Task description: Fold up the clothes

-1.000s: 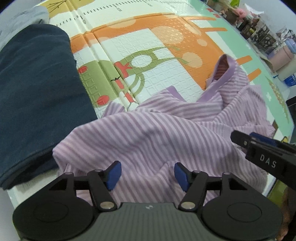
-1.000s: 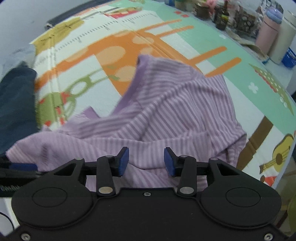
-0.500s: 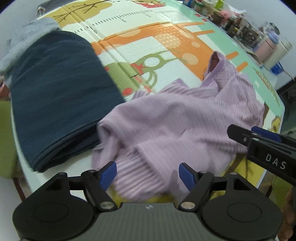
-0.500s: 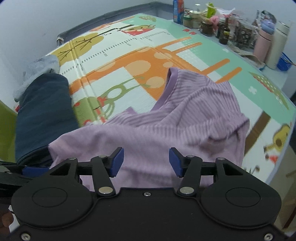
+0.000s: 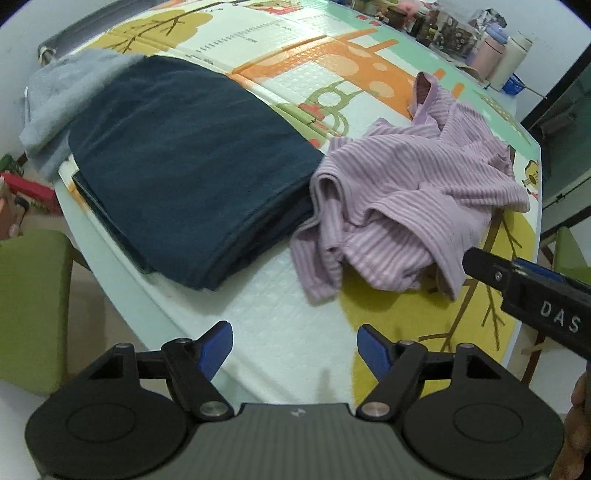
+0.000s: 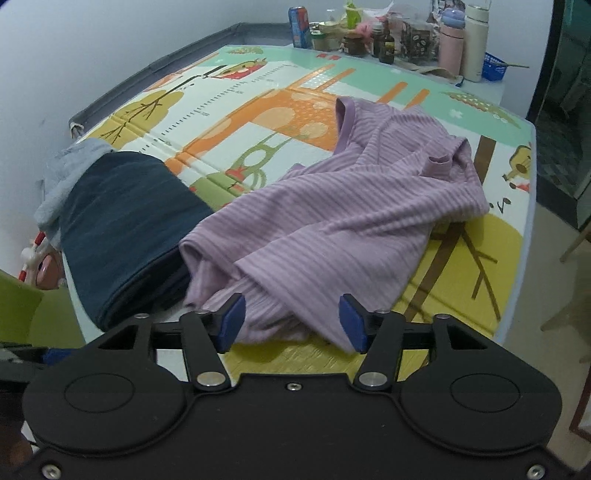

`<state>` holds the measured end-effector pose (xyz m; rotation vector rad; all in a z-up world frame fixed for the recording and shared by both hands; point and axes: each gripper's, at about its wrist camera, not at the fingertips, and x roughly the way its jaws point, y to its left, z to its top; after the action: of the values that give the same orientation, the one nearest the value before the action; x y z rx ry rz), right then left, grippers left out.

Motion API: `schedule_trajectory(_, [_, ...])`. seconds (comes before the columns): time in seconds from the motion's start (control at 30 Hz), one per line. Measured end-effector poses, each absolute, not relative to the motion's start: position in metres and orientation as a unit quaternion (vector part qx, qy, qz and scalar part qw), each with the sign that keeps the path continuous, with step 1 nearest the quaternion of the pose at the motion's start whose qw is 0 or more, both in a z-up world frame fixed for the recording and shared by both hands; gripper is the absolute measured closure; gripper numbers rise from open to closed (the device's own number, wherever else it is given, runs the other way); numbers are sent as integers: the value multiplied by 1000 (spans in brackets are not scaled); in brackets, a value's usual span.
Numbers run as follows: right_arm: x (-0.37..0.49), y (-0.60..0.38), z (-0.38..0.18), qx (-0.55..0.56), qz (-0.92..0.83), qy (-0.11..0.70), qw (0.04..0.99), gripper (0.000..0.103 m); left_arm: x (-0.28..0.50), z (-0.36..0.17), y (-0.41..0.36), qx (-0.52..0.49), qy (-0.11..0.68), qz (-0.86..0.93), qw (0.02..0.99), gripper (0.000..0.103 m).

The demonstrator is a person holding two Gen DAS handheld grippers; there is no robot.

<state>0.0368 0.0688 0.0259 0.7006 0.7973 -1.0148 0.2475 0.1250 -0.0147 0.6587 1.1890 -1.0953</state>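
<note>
A crumpled lilac striped shirt [image 5: 413, 184] [image 6: 343, 218] lies in a heap on the colourful play mat [image 5: 325, 77] [image 6: 258, 99] near its front edge. Its left side touches a folded dark navy garment [image 5: 177, 162] [image 6: 122, 225]. My left gripper [image 5: 295, 349] hangs open over bare mat in front of the shirt, nothing between its blue pads. My right gripper [image 6: 291, 323] hovers over the shirt's near edge; its jaws are opening and the pads do not press the cloth. The right gripper's finger also shows at the right edge of the left wrist view.
A grey cloth [image 5: 70, 92] [image 6: 70, 170] lies behind the navy garment. Bottles, jars and a can [image 6: 388, 33] [image 5: 476, 40] crowd the mat's far corner. Green chair seats [image 5: 29, 306] [image 6: 22, 314] stand below the table's left edge. The table's edge runs just under both grippers.
Both grippers pulled back and upward from the shirt, which dropped into a crumpled heap. The left gripper now sits over bare mat. Both sets of jaws stand wider.
</note>
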Motion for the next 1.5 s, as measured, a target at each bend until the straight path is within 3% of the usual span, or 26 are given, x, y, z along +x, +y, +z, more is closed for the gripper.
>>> schedule_trajectory(0.37, [84, 72, 21, 344, -471, 348, 734, 45, 311, -21, 114, 305, 510, -493, 635, 26])
schedule_trajectory(1.03, [170, 50, -43, 481, -437, 349, 675, 45, 450, -10, 8, 377, 450, -528, 613, 25])
schedule_trajectory(1.13, [176, 49, -46, 491, -458, 341, 658, 36, 469, -13, -13, 383, 446, -542, 601, 24])
schedule_trajectory(1.5, [208, 59, -59, 538, -585, 289, 534, 31, 503, -48, -87, 451, 411, -622, 491, 24])
